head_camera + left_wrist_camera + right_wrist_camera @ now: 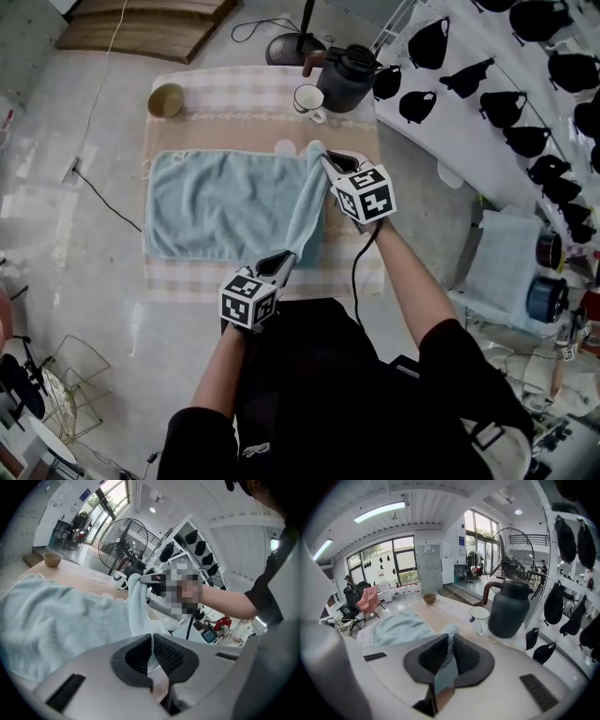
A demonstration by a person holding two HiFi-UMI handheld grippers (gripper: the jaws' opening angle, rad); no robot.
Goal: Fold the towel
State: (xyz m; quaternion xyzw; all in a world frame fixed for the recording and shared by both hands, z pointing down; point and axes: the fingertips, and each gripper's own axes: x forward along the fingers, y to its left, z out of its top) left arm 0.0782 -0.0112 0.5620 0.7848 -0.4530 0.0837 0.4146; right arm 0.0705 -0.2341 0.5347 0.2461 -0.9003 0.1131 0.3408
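Both downward-angled, left hand-held gripper (289, 255) and right hand-held gripper (323, 157) pinch towel (225, 202) edge.

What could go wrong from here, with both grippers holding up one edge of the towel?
1. The left gripper and the right gripper each pinch only a thin bit of the towel. A corner could slip out and the fold could land crooked.
2. The right gripper is close to the mug and the jug. A wide swing might knock them.
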